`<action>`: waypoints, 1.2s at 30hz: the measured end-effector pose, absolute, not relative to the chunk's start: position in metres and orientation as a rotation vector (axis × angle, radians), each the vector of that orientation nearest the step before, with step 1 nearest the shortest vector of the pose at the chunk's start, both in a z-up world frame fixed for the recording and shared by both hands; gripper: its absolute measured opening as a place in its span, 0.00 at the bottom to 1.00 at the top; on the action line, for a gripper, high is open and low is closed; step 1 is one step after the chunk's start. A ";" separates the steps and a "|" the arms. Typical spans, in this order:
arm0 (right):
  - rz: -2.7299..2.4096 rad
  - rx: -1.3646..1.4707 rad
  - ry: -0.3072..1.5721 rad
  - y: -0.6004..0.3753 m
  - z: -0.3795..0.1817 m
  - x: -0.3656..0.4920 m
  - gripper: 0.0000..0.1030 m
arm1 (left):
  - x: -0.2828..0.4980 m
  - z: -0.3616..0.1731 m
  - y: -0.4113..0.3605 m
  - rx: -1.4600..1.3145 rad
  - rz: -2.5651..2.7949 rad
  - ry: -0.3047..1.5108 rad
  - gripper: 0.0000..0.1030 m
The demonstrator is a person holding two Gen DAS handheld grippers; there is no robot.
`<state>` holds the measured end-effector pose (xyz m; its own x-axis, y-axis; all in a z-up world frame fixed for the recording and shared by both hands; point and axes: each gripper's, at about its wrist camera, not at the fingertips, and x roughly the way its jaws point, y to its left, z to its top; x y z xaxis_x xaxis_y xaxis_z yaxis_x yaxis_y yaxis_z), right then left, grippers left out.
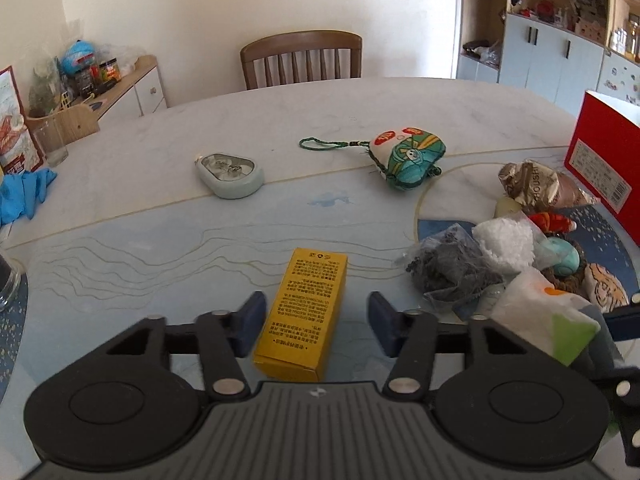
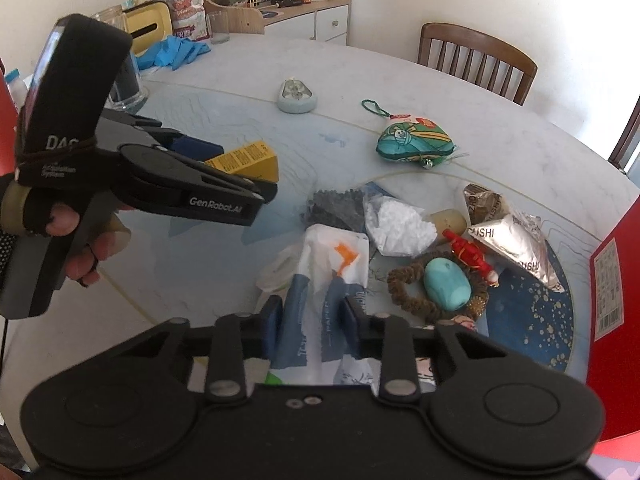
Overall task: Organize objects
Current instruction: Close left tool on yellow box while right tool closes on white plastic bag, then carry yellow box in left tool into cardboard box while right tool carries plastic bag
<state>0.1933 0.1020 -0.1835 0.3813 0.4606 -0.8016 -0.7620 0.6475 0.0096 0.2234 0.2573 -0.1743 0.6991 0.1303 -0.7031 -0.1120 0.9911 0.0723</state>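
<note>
Barely begun. Left gripper (image 1: 316, 322) spread wide around yellow box (image 1: 302, 312), not touching. Right gripper (image 2: 310, 322) clamped on tissue pack (image 2: 320, 280). Pouch (image 1: 408, 158) at one o'clock, clutter pile (image 2: 420, 240) unsorted on table (image 1: 160, 200).

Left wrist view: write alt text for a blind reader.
The open left gripper straddles a yellow cardboard box lying flat on a pale marble-patterned table. Beyond lie a mint-green oval case and a teal embroidered pouch; a heap of small bags sits right.
</note>
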 end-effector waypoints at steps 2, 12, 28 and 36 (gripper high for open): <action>0.797 -0.392 0.878 0.103 -0.183 0.194 0.26 | 0.222 -0.174 0.256 0.029 0.144 0.782 0.40; 0.796 -0.374 0.862 0.099 -0.169 0.188 0.17 | 0.213 -0.169 0.248 0.049 0.154 0.798 0.29; 0.727 -0.230 0.755 0.010 -0.085 0.210 0.17 | 0.203 -0.089 0.193 -0.007 0.100 0.745 0.29; 0.671 -0.189 0.735 -0.066 -0.062 0.235 0.17 | 0.219 -0.057 0.119 0.044 0.040 0.724 0.29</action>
<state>0.2353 -0.0663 -0.0618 0.5457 0.4978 -0.6741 -0.6254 0.7774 0.0678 0.2187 0.1195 -0.0569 0.7483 0.0521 -0.6613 -0.0213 0.9983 0.0545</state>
